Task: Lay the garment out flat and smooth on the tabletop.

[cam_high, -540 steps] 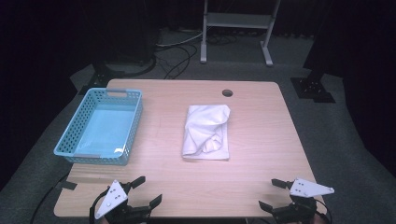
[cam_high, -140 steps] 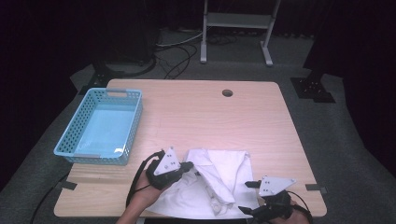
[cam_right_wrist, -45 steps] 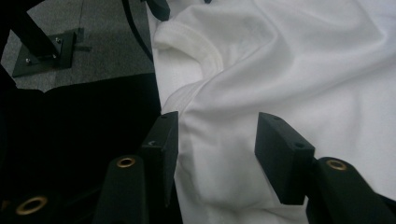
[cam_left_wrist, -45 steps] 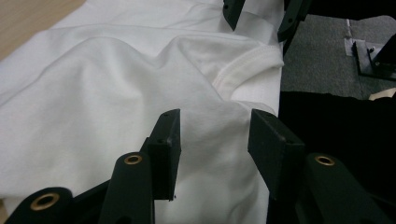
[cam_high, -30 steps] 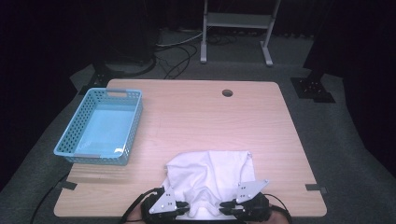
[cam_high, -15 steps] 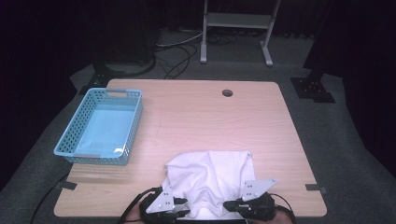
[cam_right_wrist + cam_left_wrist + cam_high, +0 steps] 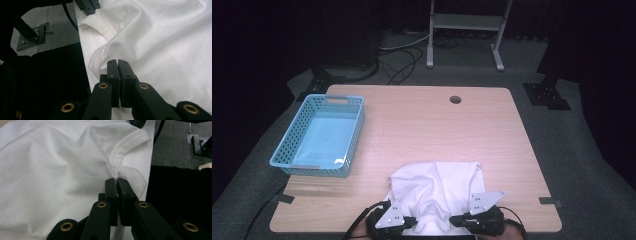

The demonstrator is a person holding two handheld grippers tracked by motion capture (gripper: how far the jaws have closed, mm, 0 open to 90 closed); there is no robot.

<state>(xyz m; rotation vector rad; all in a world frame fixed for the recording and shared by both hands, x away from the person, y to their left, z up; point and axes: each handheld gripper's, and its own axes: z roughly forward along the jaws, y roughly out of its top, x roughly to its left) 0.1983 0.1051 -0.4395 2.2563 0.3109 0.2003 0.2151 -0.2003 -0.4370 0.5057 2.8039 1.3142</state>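
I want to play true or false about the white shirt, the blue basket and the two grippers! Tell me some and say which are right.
1. The white shirt lies inside the blue basket. False: it lies on the table, apart from the basket.
2. The left gripper is shut on the shirt near the collar. True.
3. The right gripper is wide open. False: its jaws are shut on the shirt.
4. The basket has no clothes in it. True.
5. The shirt is at the table's near edge. True.
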